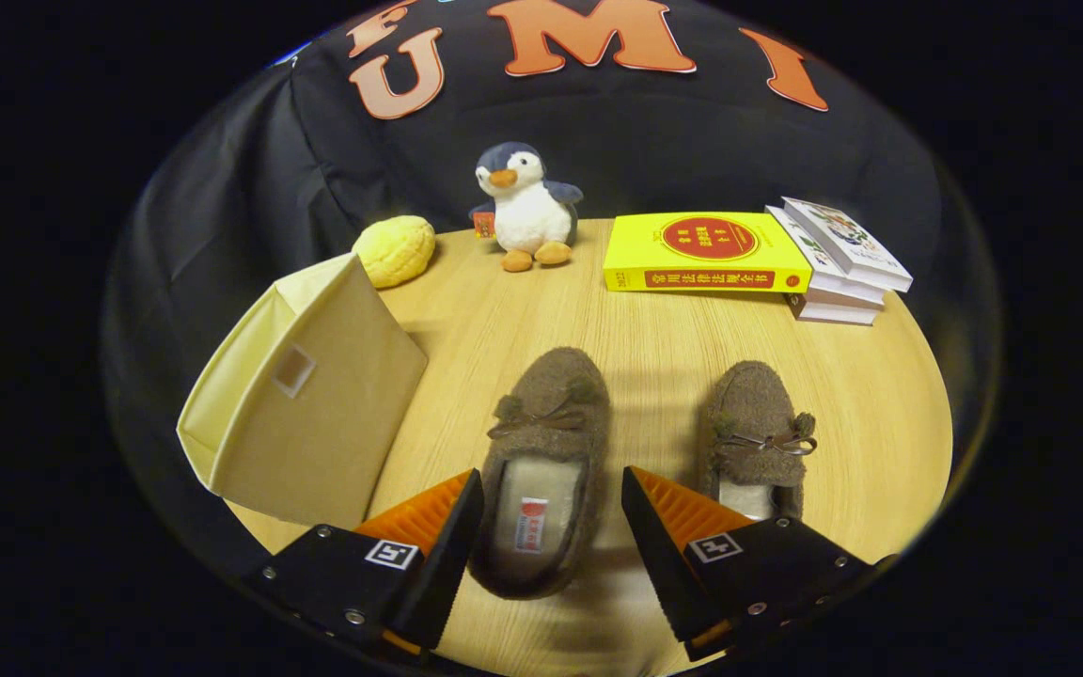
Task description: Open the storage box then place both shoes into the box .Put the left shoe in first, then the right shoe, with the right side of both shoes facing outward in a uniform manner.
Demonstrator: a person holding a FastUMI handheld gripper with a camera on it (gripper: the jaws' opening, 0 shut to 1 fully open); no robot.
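Note:
Two brown fuzzy slippers with small bows lie on the wooden table, toes pointing away from me. The left shoe (546, 470) has its heel between my fingers; its pale lining and a small label show. The right shoe (756, 437) lies beyond my right finger (668, 522), partly hidden by it. My gripper (551, 494) is open, its fingers on either side of the left shoe's heel without touching it. The beige fabric storage box (316, 414) stands just ahead of my left finger (443, 541), to the left of the shoes, with its opening turned to the left.
At the table's far side sit a plush penguin (527, 207), a yellow bun-shaped toy (396, 249), a thick yellow book (706, 254) and a stack of white books (838, 259). Bare wood (654, 329) lies between them and the shoes.

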